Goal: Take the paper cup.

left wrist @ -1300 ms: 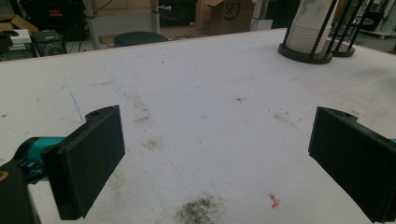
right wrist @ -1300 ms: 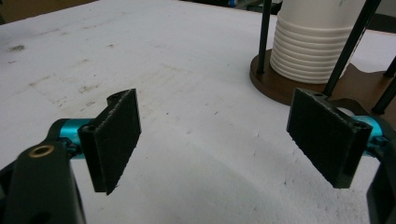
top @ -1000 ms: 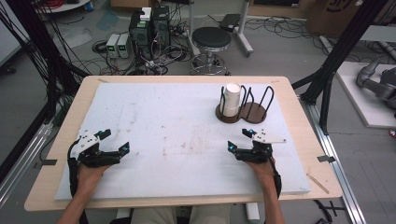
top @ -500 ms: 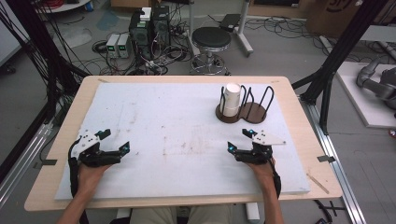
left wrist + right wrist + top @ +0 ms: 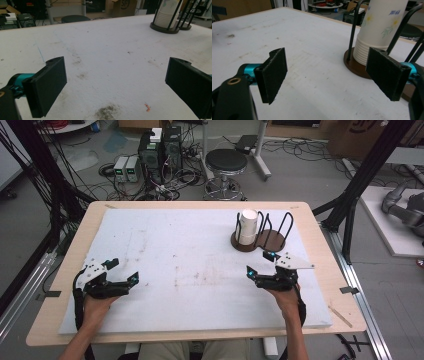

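1. Cup stack stands upright in a wire rack at the far right of the table, on the rack's left round base. Long axis vertical, mouth up.
2. R gripper is the nearer one: just short of the rack, stack ahead and slightly to the left of it in the high view. In the right gripper view the stack sits up and to the right of the gap, partly behind the right jaw, not yet between the jaws.
3. R jaws spread wide, nothing in them, pads clear of cups and wires.
4. L gripper is well apart, at the near left of the mat. Jaws also spread, holding nothing. From the left gripper view the stack is far off at upper right.
5. Key relation: rack wires rise on both sides of the stack, so the jaws likely need to come in above the wire tops or through a gap and close across the stack's width, near its rim.
6. Containers: left rack slot holds nested white paper cups w/ flower print; how many, can't tell. The rack's right slot looks empty, bare brown base.
7. Judgement: reach is at its start; R hand should take the top cup. Risk: a pad catching a wire, or lifting several cups at once.
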### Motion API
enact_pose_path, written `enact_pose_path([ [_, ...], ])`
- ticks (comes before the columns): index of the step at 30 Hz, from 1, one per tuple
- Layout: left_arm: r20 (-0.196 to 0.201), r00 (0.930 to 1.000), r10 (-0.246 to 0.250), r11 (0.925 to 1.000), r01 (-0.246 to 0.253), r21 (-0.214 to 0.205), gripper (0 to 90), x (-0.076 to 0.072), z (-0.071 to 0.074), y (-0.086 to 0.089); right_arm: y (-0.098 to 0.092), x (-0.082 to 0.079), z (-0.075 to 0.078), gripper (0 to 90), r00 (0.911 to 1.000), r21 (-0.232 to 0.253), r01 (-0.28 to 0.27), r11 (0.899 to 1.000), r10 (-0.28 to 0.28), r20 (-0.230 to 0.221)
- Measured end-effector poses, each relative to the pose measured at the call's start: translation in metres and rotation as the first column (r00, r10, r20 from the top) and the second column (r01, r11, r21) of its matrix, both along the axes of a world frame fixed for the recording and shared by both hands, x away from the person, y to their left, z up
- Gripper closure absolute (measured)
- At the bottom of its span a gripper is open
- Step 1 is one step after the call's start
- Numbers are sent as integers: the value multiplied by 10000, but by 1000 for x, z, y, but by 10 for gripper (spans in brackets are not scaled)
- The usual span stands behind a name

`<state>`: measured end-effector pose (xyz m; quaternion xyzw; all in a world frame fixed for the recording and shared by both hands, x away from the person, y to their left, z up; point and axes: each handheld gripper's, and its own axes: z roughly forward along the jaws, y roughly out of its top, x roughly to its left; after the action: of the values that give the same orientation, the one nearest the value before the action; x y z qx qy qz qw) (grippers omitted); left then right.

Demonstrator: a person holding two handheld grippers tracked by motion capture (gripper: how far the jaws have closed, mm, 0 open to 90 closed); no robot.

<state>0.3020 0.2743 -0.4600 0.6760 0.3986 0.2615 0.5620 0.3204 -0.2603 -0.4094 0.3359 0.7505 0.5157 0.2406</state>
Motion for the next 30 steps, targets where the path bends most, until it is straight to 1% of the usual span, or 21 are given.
enact_pose_path([
  [1,-31,10000,9,10000,-9,5,37,0,0,0,-2,0,4,178,10000,39,-21,10000,21,-10],
  [2,-31,10000,9,10000,-9,5,37,0,0,0,-2,0,4,178,10000,39,-21,10000,21,-10],
  [3,-71,10000,62,10000,-62,-72,37,0,0,0,-5,1,12,178,9999,94,-137,9999,136,107],
  [6,-80,9999,91,9999,-92,-74,37,0,0,0,-10,1,23,178,9987,142,-315,9994,309,398],
  [8,-89,10000,33,10000,-33,26,37,0,0,0,-12,1,31,178,9984,71,-363,9993,360,447],
  [9,-89,10000,33,10000,-33,26,37,0,0,0,-12,1,31,178,9984,71,-363,9993,360,447],
  [10,-76,10000,6,10000,-5,47,37,1,0,0,-13,3,35,178,9980,47,-399,9992,397,495],
  [11,-99,10000,-8,10000,9,70,37,1,0,-1,-14,5,44,178,9974,-42,-468,9989,470,555],
  [12,-99,10000,-8,10000,9,70,37,1,0,-1,-14,5,44,178,9974,-42,-468,9989,470,555],
  [13,-82,10000,6,10000,-5,56,37,1,0,0,-13,8,51,152,9973,-144,-508,9986,515,530],
  [15,-89,10000,0,10000,1,27,37,1,0,-1,-13,9,54,153,9973,-181,-531,9984,539,502],
  [17,-93,10000,-5,10000,6,99,36,1,0,-1,-12,13,61,152,9969,-358,-610,9975,627,468],
  [18,-94,10000,-18,9999,19,122,37,1,0,-1,-11,18,69,152,9962,-454,-706,9965,728,479],
  [21,-91,10000,1,9999,0,110,37,1,0,-1,-11,26,78,152,9966,-645,-693,9955,719,391],
  [22,-91,10000,1,9999,0,110,37,1,0,-1,-11,30,81,152,9963,-697,-705,9951,736,437],
  [23,-88,10000,12,10000,-12,95,37,1,0,-1,-11,30,81,152,9963,-697,-705,9951,736,437],
  [24,-104,9999,8,10000,-7,100,37,1,0,-1,-11,32,84,152,9972,-734,-639,9953,665,336],
  [25,-137,9999,-10,9999,12,103,37,1,0,-1,-12,39,90,151,9977,-774,-628,9950,646,202],
  [28,-134,9999,0,9999,2,135,37,1,0,-1,-12,44,94,151,9977,-880,-637,9941,654,166],
  [29,-133,9999,-6,9999,8,147,37,1,0,-1,-12,46,96,151,9976,-917,-678,9935,690,96],
  [30,-130,9999,-6,9999,8,148,37,1,0,-1,-12,52,101,151,9975,-1071,-702,9918,702,-34],
])
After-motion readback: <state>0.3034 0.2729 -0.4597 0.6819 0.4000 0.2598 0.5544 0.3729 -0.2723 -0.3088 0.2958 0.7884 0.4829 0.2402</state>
